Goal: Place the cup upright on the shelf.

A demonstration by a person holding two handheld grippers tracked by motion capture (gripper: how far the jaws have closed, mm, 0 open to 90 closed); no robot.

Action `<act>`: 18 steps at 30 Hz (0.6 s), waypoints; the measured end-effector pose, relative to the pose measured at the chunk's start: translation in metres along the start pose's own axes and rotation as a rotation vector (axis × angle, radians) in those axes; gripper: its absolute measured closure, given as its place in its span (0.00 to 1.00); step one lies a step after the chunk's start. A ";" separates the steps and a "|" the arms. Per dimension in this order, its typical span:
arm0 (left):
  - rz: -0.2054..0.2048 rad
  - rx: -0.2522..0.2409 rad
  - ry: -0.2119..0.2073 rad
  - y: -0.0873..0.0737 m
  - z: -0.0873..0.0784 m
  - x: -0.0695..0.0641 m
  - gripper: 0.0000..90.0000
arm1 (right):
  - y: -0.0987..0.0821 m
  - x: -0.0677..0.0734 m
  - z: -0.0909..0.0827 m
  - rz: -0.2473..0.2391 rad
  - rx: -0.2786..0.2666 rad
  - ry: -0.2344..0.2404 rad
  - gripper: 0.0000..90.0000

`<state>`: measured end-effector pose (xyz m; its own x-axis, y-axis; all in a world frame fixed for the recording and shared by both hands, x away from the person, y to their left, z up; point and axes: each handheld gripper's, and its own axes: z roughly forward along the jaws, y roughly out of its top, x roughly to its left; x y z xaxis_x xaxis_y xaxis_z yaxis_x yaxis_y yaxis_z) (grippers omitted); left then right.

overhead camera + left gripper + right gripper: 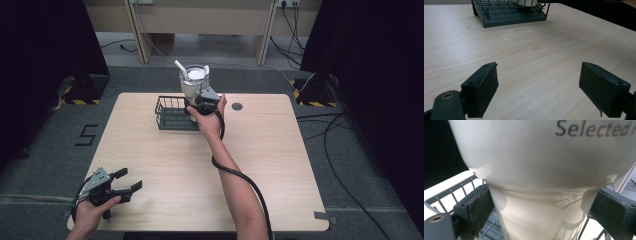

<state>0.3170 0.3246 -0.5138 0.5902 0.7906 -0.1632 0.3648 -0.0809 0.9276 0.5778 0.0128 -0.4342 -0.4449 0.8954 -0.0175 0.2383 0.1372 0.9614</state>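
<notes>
My right gripper (199,102) is clamped on the narrow lower part of the white cup (195,80), over the wire basket (169,114) near the worktop's (260,150) far edge. My left gripper (122,185) rests with its jaws apart at the near left corner, well apart from the cup.

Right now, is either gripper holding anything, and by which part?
The right gripper clamps the white cup around its narrow lower part, over the wire basket. The left gripper holds nothing, its jaws open above the table.

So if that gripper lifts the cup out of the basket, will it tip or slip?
The cup flares wide above a narrow base, so it's probably top-heavy. The right gripper grips the narrow, glossy part, so it may slip. The straw adds little.
</notes>
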 end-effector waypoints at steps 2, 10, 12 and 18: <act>0.000 0.000 0.001 0.000 0.000 0.000 0.17 | 0.000 0.000 -0.001 0.000 0.001 -0.001 0.11; -0.002 -0.004 0.001 0.000 0.000 0.000 0.17 | -0.001 -0.001 -0.007 -0.002 0.000 0.005 0.12; -0.001 -0.004 0.001 0.000 0.000 0.000 0.17 | 0.000 -0.001 -0.010 -0.008 -0.003 0.010 0.13; 0.000 -0.002 0.001 0.000 0.000 0.000 0.17 | 0.001 -0.003 -0.020 -0.025 -0.010 0.019 0.15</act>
<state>0.3169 0.3244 -0.5136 0.5894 0.7913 -0.1629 0.3633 -0.0795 0.9283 0.5625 0.0016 -0.4280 -0.4669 0.8835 -0.0363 0.2188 0.1552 0.9634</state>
